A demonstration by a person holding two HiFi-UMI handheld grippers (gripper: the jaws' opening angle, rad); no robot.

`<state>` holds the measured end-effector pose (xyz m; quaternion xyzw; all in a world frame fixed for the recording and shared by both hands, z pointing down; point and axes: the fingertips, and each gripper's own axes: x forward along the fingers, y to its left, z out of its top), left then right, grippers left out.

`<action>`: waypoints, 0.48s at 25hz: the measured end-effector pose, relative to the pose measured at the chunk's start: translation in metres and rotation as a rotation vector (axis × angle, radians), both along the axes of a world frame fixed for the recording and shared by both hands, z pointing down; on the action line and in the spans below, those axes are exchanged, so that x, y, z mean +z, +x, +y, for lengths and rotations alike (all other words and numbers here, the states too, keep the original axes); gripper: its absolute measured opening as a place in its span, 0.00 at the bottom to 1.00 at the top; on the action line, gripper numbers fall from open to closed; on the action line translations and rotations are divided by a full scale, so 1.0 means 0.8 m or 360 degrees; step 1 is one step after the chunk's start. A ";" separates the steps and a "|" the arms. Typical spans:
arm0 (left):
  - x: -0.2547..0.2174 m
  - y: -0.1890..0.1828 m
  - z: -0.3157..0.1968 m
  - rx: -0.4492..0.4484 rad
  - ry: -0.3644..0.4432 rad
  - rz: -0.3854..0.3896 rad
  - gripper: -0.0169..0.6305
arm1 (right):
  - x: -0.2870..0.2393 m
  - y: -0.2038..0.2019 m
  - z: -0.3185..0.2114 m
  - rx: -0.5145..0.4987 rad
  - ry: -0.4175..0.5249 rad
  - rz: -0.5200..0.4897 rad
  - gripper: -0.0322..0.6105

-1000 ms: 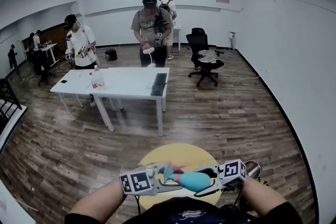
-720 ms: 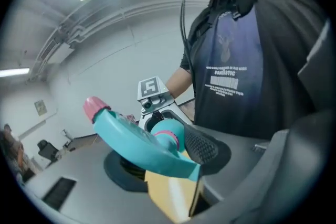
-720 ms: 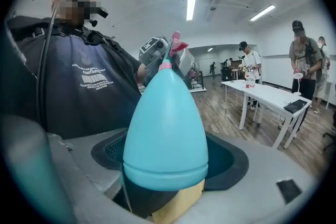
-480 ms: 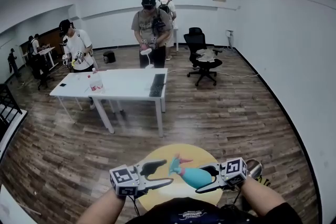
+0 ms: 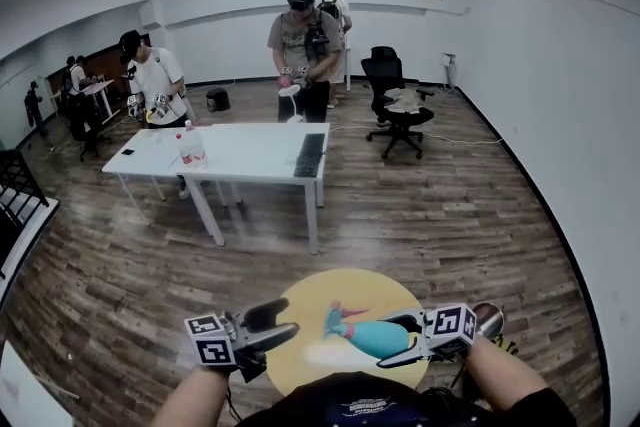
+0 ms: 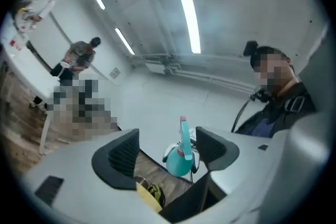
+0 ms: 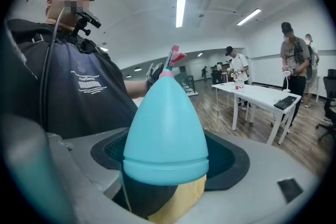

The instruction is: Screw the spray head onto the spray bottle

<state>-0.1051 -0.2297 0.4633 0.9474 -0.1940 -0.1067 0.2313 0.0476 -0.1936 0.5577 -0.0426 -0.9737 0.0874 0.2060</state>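
round yellow table (image 5: 345, 287): it lies below both grippers and nothing rests on the part we can see.
right gripper (image 5: 395, 340): clenched on the wide base end of the spray bottle, one jaw on each side of the body. it carries the bottle tilted, neck towards the left gripper.
left gripper (image 5: 275, 324): released. its jaws have just been opening and stand wide with nothing between the pads. it is just beside the bottle's head end and clear of it.
spray bottle (image 5: 372, 339): teal, off the table, held in the air over the table's near edge.
spray head (image 5: 340, 319): teal with a pink tip and collar. it sits on the bottle's neck in line with the body, and no gripper touches it.
done so far: we judge the head is placed on the neck and at least partly threaded, since it stays on alone.
left to do: we cannot tell how tight the collar is. it may need more turns from the left gripper, or only setting the bottle down.
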 end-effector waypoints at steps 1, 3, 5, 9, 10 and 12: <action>0.000 0.034 0.006 0.0127 0.0070 -0.0113 0.59 | -0.003 -0.008 0.003 -0.0048 0.0020 0.0012 0.70; 0.009 0.089 0.026 0.0387 0.0257 -0.0358 0.53 | -0.007 -0.025 0.007 -0.0117 0.0038 0.0024 0.70; 0.025 0.120 0.050 0.0575 0.0511 -0.0633 0.30 | 0.000 -0.032 0.014 -0.0169 0.0030 0.0066 0.70; 0.047 0.137 0.075 0.0789 0.0846 -0.0983 0.31 | 0.018 -0.023 0.030 -0.0216 -0.0004 0.0151 0.70; 0.046 0.139 0.078 0.0820 0.0902 -0.1015 0.32 | 0.018 -0.022 0.032 -0.0223 0.0015 0.0162 0.70; 0.048 0.140 0.083 0.0867 0.1021 -0.1114 0.32 | 0.020 -0.021 0.036 -0.0247 0.0058 0.0188 0.70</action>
